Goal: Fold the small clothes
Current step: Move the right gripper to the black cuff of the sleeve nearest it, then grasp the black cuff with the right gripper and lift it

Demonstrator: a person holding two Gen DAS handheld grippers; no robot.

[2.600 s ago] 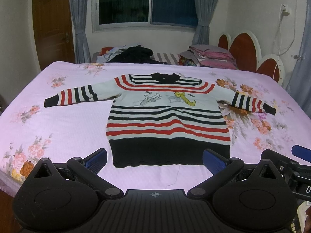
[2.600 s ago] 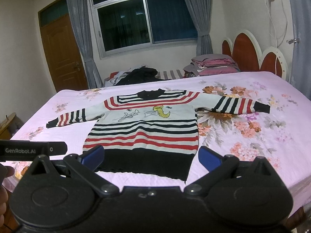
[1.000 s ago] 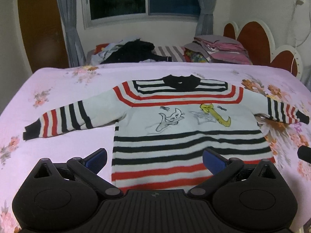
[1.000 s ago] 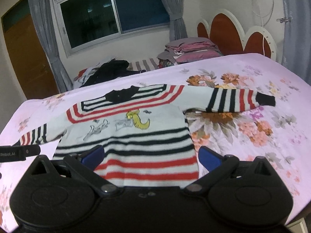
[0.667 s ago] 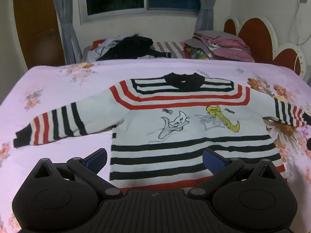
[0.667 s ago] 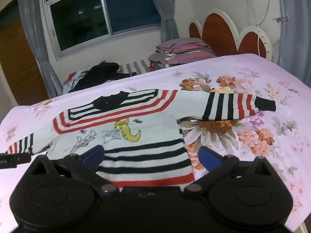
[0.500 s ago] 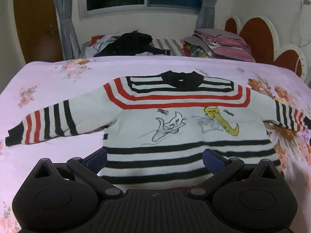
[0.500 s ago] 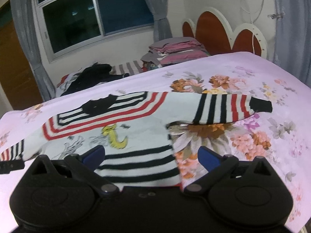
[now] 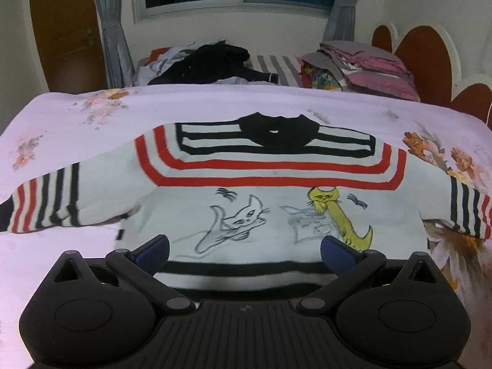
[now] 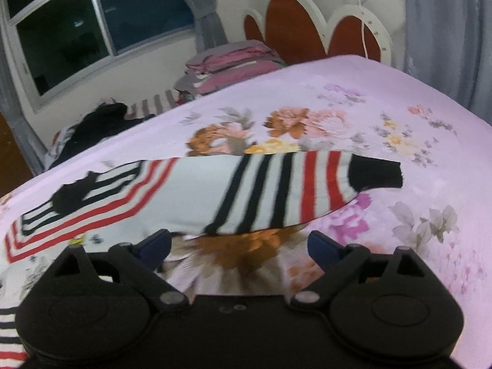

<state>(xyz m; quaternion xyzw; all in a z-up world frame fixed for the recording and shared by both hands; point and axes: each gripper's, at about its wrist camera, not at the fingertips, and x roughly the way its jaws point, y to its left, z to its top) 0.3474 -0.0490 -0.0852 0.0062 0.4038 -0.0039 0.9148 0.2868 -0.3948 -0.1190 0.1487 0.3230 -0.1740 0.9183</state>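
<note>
A small white sweater [image 9: 270,181] with red and black stripes, a black collar and two cat drawings lies flat, front up, on the pink floral bed, both sleeves spread out. My left gripper [image 9: 244,250] is open and empty, low over the sweater's chest. My right gripper [image 10: 238,244] is open and empty, just before the sweater's right sleeve [image 10: 276,190], whose black cuff [image 10: 375,173] points right. The sweater's lower part is hidden behind the grippers.
The pink floral bedspread [image 10: 399,117] spreads around the sweater. A heap of dark clothes [image 9: 212,61] and a stack of folded pink and grey clothes [image 9: 366,64] lie beyond the bed's far edge. A red and white headboard [image 10: 307,27] stands at the right.
Both grippers have moved forward over the bed. The left has come over the sweater's chest; the right has swung right toward the right sleeve. Both stay open.
</note>
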